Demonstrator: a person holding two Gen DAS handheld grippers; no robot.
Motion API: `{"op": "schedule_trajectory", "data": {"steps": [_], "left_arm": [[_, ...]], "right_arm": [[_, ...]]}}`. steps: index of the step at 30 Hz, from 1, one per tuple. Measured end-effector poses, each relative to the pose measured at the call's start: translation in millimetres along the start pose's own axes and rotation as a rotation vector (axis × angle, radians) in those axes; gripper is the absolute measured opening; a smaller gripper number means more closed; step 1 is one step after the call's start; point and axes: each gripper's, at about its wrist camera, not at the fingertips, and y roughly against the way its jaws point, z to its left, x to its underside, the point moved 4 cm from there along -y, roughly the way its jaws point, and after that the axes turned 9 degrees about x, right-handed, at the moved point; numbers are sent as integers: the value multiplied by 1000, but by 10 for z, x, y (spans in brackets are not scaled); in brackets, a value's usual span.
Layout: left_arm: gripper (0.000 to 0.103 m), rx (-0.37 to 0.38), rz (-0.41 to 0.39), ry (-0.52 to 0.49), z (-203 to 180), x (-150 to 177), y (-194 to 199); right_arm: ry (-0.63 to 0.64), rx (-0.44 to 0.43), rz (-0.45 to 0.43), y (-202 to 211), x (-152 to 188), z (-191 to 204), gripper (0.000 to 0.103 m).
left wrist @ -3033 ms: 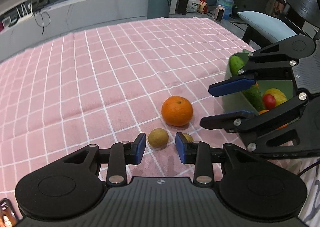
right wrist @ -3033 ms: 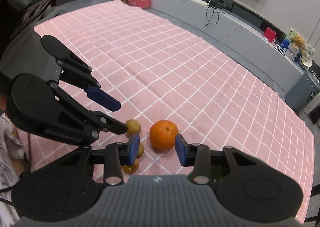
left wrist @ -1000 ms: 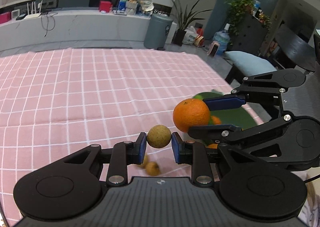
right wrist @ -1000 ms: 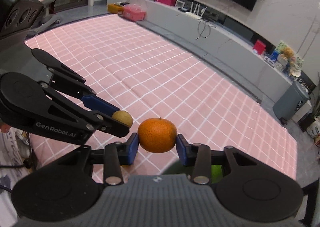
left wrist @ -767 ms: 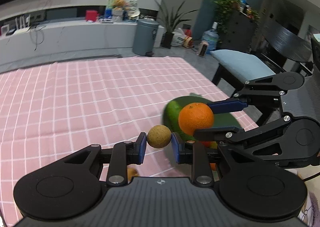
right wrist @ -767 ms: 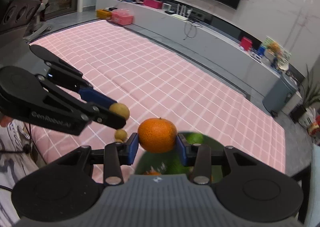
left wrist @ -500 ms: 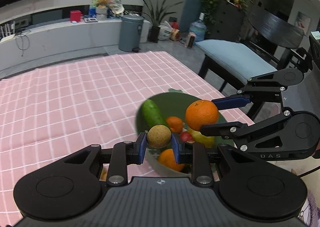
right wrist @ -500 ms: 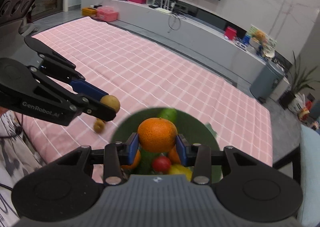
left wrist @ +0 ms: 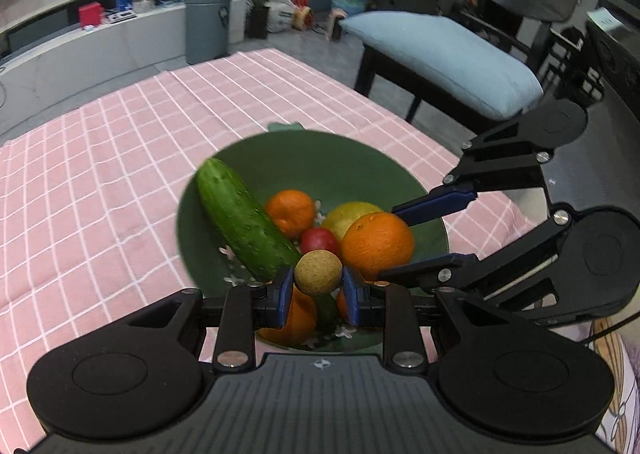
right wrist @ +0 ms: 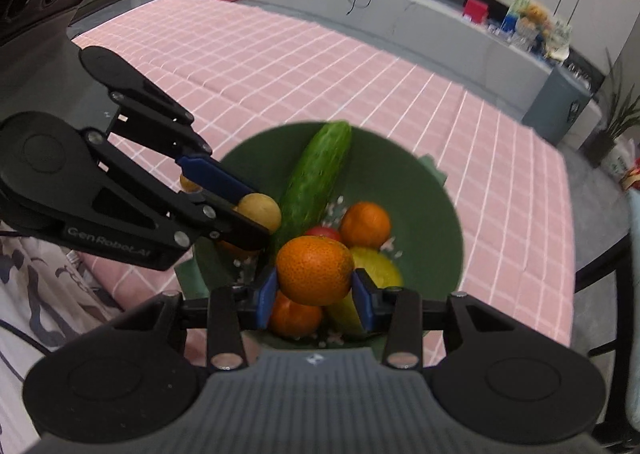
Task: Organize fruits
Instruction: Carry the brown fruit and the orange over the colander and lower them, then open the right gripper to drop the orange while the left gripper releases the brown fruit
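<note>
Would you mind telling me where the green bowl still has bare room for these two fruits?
The green bowl is bare along its far wall, beyond the cucumber and small orange. The near half is crowded: tomato, lemon, more oranges.

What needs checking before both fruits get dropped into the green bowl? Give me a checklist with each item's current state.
1. Left hand-held gripper shut on the small brown fruit: ok.
2. Right hand-held gripper shut on the large orange: ok.
3. Both fruits over the green bowl, not the pink tablecloth: ok.
4. Free spot directly under each fruit: not ok; the cucumber, small oranges, red fruit and yellow fruit crowd the bottom.
5. Height above the pile low enough for a gentle drop: cannot tell.
</note>
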Motion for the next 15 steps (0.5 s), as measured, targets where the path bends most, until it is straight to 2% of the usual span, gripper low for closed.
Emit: {"op": "schedule_trajectory", "data": {"steps": [6,15], "left_arm": [[30,8,31,-63,-96,13,-87],[30,22,48,-67,-128,-10,-161]], "right_arm": [[-31,-35,41,-47,101,14,38],[-55,-57,50,-16,154,-18,39]]}}
